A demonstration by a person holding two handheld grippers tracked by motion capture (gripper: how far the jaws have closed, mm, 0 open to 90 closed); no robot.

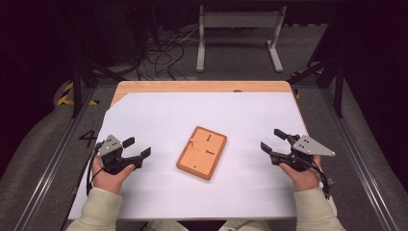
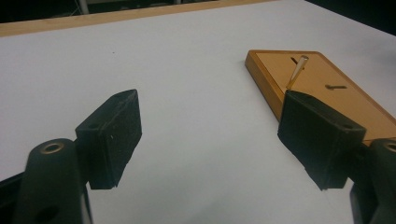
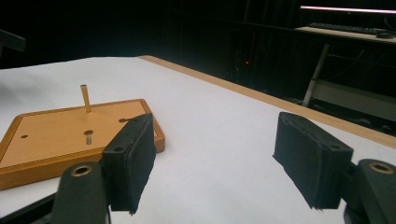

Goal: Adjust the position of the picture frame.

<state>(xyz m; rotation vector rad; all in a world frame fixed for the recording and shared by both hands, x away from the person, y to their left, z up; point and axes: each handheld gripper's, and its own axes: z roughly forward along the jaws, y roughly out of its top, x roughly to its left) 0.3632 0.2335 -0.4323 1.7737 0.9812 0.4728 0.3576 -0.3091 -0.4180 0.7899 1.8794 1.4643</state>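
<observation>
Left gripper (image 1: 135, 147) and right gripper (image 1: 272, 141) flank the board (image 1: 202, 152), each well apart from it, jaws wide apart, holding nothing; a peg (image 1: 192, 142) stands upright in the board.

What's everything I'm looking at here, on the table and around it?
wooden board: one, orange-brown, rimmed, middle of the white sheet, between the two tools
peg: one, tan, standing up from the board
short pin: one, low in the board's middle
white sheet: one, covering most of the table
table: one, light wood, edge showing beyond the sheet
metal stand: one, grey-white, on the floor behind the table
cables: several, black, on the floor behind
left tool: one, black, jaws open, nothing held
right tool: one, black, jaws open, nothing held
sleeves: two, cream, bottom edge
</observation>
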